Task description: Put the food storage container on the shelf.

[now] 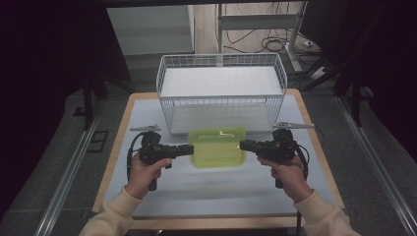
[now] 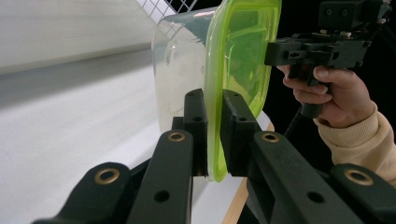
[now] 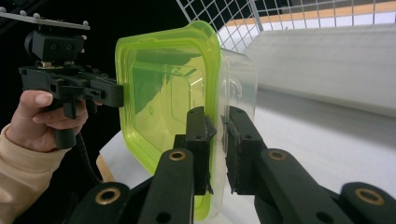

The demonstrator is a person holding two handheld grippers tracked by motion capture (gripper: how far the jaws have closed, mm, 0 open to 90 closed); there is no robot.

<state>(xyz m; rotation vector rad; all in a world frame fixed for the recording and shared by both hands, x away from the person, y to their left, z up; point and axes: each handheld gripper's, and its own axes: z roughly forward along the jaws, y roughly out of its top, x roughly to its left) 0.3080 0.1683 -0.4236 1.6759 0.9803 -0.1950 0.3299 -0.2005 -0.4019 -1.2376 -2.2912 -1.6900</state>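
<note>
A clear plastic container with a yellow-green lid (image 1: 217, 146) hangs just above the table (image 1: 216, 194), in front of the wire basket. My left gripper (image 1: 190, 150) is shut on the lid's left rim and my right gripper (image 1: 243, 145) is shut on its right rim. In the left gripper view the jaws (image 2: 214, 100) pinch the green rim (image 2: 243, 51), with the clear tub to its left. Across the container the other hand holds its gripper (image 2: 317, 49). In the right gripper view the jaws (image 3: 217, 116) clamp the rim of the same container (image 3: 163, 84).
A white wire basket (image 1: 221, 110) stands at the back of the table, directly behind the container. The white tabletop has wooden edges at left and right. Dark floor, rails and desk legs with cables surround the table.
</note>
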